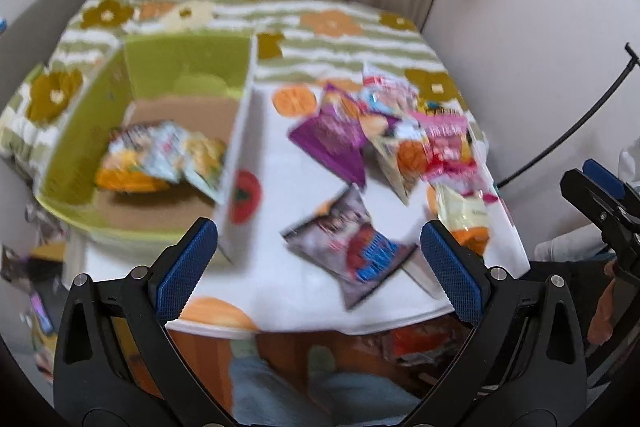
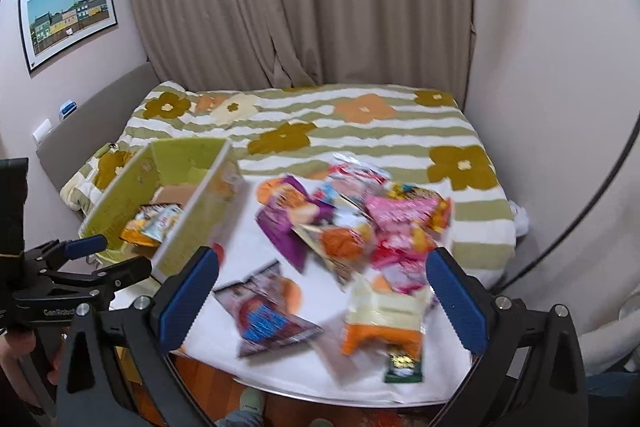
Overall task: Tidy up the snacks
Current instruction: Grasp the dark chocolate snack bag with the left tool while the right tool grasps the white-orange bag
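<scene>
Snack packets (image 2: 352, 227) lie heaped on the white table (image 2: 224, 267) beside a green box (image 2: 120, 195). Left gripper (image 1: 320, 267) and right gripper (image 2: 324, 299) both gape, holding nothing.

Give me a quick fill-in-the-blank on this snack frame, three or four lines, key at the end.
1. The green box already holds a few snack packets, and its inner walls are ____ in colour.
2. The left tool and the right tool both have their jaws ____.
3. The purple packet lies on the ____ tablecloth, outside the box.
4. Nearest the right tool's right finger sits a cream packet with an ____ base.

Missing words: green; open; white; orange
</scene>
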Demonstrator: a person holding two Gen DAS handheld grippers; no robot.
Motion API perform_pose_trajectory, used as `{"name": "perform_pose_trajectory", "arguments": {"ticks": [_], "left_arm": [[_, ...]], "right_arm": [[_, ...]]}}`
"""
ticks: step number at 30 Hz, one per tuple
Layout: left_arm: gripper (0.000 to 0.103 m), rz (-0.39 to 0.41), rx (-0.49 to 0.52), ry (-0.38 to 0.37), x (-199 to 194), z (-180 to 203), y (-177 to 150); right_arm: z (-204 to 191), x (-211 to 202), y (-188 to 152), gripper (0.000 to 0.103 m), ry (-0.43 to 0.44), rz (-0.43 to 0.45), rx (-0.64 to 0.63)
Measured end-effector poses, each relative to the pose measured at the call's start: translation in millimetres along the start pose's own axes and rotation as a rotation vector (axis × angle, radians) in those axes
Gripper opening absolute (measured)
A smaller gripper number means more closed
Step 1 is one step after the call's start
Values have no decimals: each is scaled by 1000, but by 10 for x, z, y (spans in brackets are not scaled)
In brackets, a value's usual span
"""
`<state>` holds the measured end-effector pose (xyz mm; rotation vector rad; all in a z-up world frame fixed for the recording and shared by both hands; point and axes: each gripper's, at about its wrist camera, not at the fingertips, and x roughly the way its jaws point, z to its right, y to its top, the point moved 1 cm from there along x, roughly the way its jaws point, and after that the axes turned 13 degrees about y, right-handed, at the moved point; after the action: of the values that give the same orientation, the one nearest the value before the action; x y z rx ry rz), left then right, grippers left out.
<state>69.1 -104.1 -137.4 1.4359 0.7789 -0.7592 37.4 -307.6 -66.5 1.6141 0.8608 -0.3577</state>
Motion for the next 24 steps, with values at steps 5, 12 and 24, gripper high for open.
{"name": "perform_pose_trajectory", "arguments": {"ticks": [5, 12, 24], "left_arm": [[101, -129, -67, -56, 373, 228, -189], [101, -271, -141, -72, 931, 348, -337], [91, -419, -197, -110, 1729, 369, -309]], "right_arm": [[383, 59, -206, 103, 23, -50, 69], [721, 300, -493, 103, 41, -112, 168], [990, 767, -731, 103, 15, -178, 263]]}}
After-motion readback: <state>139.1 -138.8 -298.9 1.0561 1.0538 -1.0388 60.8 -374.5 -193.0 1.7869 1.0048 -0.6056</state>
